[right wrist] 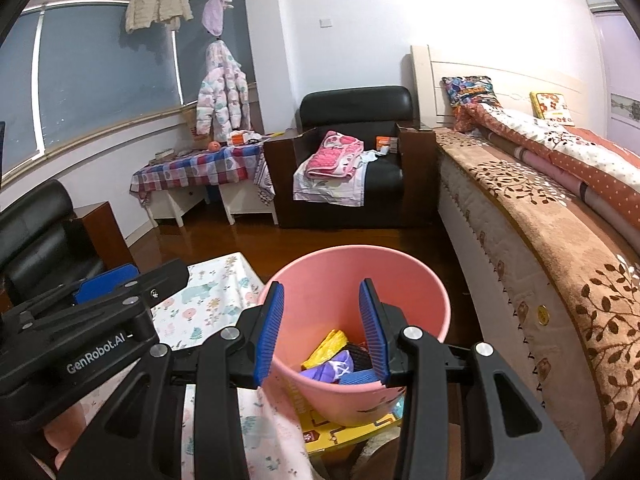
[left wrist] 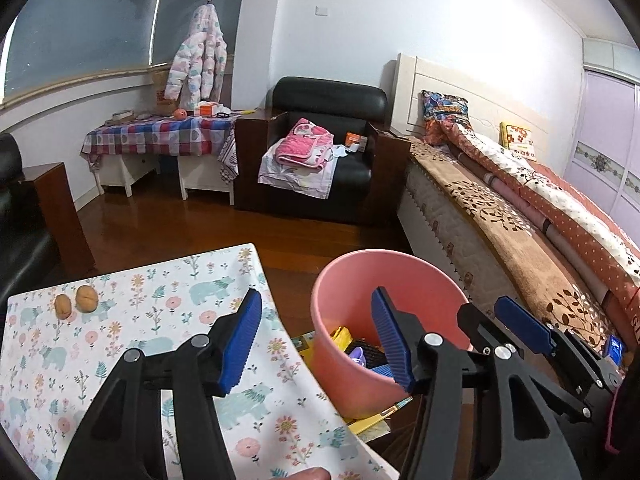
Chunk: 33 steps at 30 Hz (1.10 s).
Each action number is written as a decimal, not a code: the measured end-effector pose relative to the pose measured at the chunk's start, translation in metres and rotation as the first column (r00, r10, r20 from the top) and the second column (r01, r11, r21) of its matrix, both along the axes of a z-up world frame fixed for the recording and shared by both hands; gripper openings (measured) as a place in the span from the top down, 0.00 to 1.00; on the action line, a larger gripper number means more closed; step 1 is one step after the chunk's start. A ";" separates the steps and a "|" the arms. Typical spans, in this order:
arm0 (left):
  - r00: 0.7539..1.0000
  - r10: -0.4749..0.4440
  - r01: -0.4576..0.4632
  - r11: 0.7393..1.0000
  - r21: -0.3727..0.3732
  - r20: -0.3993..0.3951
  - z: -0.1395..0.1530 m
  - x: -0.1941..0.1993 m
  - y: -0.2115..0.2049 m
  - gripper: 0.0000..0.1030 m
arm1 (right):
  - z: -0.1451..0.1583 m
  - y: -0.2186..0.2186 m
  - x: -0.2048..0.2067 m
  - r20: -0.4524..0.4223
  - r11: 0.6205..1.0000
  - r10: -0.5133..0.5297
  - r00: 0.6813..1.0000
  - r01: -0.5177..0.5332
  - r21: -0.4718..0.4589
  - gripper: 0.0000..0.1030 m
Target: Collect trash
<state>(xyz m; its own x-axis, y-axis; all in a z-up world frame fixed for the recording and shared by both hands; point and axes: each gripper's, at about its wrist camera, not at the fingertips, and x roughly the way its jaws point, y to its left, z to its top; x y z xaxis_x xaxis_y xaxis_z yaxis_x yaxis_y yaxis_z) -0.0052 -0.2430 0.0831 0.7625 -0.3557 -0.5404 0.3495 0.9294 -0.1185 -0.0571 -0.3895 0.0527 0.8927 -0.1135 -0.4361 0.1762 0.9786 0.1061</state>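
A pink bin (left wrist: 348,280) stands on the floor beside a table with a floral cloth (left wrist: 152,344). It also shows in the right wrist view (right wrist: 420,280). Inside lie yellow, purple, black and blue scraps (right wrist: 340,360). Two brown walnut-like pieces (left wrist: 76,302) lie on the cloth at far left. My left gripper (left wrist: 316,316) is open and empty, spanning the table edge and the bin rim. My right gripper (right wrist: 322,308) is open and empty, directly above the bin's mouth. The right gripper also shows in the left wrist view (left wrist: 520,320) at right.
A bed (right wrist: 540,208) runs along the right. A black armchair (right wrist: 352,160) with pink cloth stands at the back. A checked side table (right wrist: 200,168) stands under the window. A yellow flat box (right wrist: 344,432) lies under the bin.
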 end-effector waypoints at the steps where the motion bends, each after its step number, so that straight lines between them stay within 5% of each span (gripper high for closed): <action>1: 1.000 0.003 -0.003 1.000 -0.001 0.001 0.001 -0.001 0.002 0.45 | 0.000 0.003 -0.001 -0.002 1.000 0.005 1.000 -0.005 0.000 0.62; 8: 1.000 0.013 -0.014 1.000 0.006 0.016 0.001 -0.012 0.016 0.45 | -0.003 0.019 -0.007 -0.008 0.999 0.033 0.999 -0.033 0.007 0.61; 11: 0.999 0.021 -0.021 1.000 0.006 0.024 0.002 -0.016 0.021 0.45 | -0.003 0.025 -0.009 -0.008 0.999 0.042 0.999 -0.042 0.004 0.43; 33: 0.999 0.047 -0.047 0.999 0.000 0.005 -0.008 -0.027 0.046 0.45 | -0.011 0.044 -0.014 -0.033 0.998 0.061 0.998 -0.061 0.004 0.43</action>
